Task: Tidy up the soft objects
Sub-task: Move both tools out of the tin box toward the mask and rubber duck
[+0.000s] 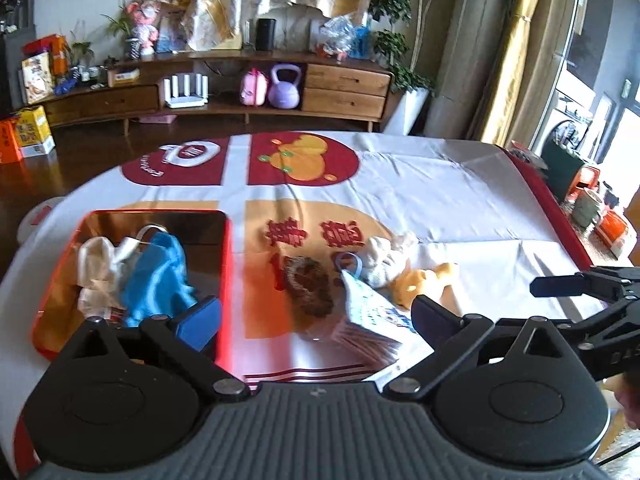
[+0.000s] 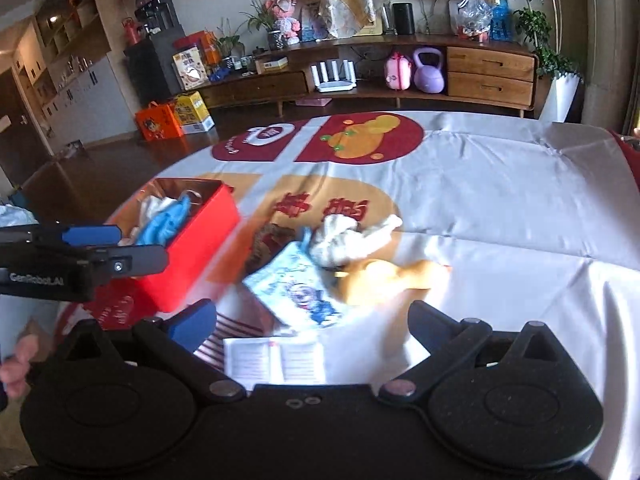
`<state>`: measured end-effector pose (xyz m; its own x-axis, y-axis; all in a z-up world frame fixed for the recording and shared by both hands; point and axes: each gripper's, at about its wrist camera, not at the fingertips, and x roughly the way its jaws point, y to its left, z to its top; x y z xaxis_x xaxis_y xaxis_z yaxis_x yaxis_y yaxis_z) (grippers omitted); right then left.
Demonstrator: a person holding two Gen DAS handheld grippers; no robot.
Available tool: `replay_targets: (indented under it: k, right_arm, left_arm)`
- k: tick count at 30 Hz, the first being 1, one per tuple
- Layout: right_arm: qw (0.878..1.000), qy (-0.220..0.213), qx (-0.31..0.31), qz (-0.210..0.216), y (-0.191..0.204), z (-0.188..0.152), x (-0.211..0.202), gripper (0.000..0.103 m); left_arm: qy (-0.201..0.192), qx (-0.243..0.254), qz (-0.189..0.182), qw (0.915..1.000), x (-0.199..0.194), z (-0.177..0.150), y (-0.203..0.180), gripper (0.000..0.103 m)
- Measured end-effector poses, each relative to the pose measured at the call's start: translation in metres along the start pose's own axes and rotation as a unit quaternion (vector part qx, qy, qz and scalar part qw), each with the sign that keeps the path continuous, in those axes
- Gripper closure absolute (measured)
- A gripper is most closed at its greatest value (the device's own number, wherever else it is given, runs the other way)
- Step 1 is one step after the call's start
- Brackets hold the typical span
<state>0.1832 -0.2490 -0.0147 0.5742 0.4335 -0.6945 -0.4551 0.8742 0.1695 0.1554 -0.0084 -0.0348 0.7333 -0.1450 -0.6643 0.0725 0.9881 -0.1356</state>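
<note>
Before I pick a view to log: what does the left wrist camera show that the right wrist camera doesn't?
Left wrist only: the window side with an orange-and-white box, and the right gripper entering open.

Right wrist only: wall shelving, an open booklet, the left gripper.

Both: red box holding blue cloth, white plush, yellow plush, printed pouch.

Glossy red box (image 1: 224,280), creased cloth cover (image 1: 460,184), fuzzy plush (image 1: 424,280)
</note>
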Motion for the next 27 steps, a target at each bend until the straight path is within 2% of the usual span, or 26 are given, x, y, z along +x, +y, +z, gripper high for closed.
replay_targets:
  k: [16, 19, 27]
  right_arm:
    - [0.998, 0.050, -0.015, -0.027, -0.058, 0.012, 0.054, 0.003]
    - [0.998, 0.053, -0.018, -0.034, -0.063, 0.015, 0.062, 0.004]
    - [0.997, 0.066, -0.035, -0.019, -0.061, 0.018, 0.080, 0.004]
  left_arm:
    - [0.020, 0.042, -0.017, 0.9988, 0.060, -0.016, -0.036, 0.002]
    - [0.023, 0.045, -0.023, 0.9985, 0.069, -0.017, -0.039, 0.002]
    - [0.031, 0.063, -0.032, 0.9970, 0.088, -0.022, -0.048, 0.002]
